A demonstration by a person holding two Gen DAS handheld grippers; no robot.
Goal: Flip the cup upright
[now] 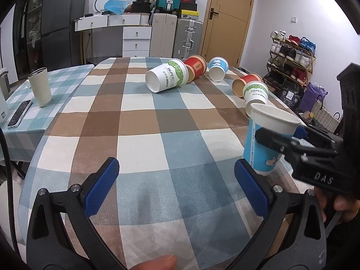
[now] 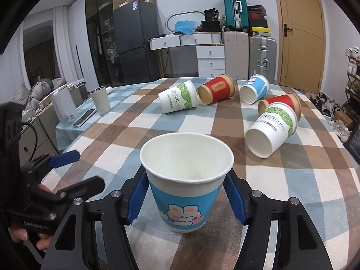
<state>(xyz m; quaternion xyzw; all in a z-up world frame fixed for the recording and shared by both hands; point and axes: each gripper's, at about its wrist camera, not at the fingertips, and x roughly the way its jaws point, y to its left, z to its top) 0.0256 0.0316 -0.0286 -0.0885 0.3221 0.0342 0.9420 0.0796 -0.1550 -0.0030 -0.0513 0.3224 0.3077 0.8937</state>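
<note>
A blue paper cup with a rabbit print [image 2: 184,186] stands upright, mouth up, on the checked tablecloth [image 2: 126,135]. My right gripper [image 2: 186,193] is shut on it, one blue pad on each side. The same cup [image 1: 267,139] shows at the right of the left wrist view, gripped by the right gripper [image 1: 279,139]. My left gripper [image 1: 177,189] is open and empty over the cloth, left of the cup; it also shows in the right wrist view [image 2: 78,168].
Several paper cups lie on their sides further back: a green-print one [image 2: 177,100], a red one [image 2: 216,90], a blue one [image 2: 254,88], another red one [image 2: 281,104], another green-print one [image 2: 270,130]. A tumbler [image 1: 40,86], phone [image 1: 19,113] and white kettle [image 2: 64,104] sit at the left.
</note>
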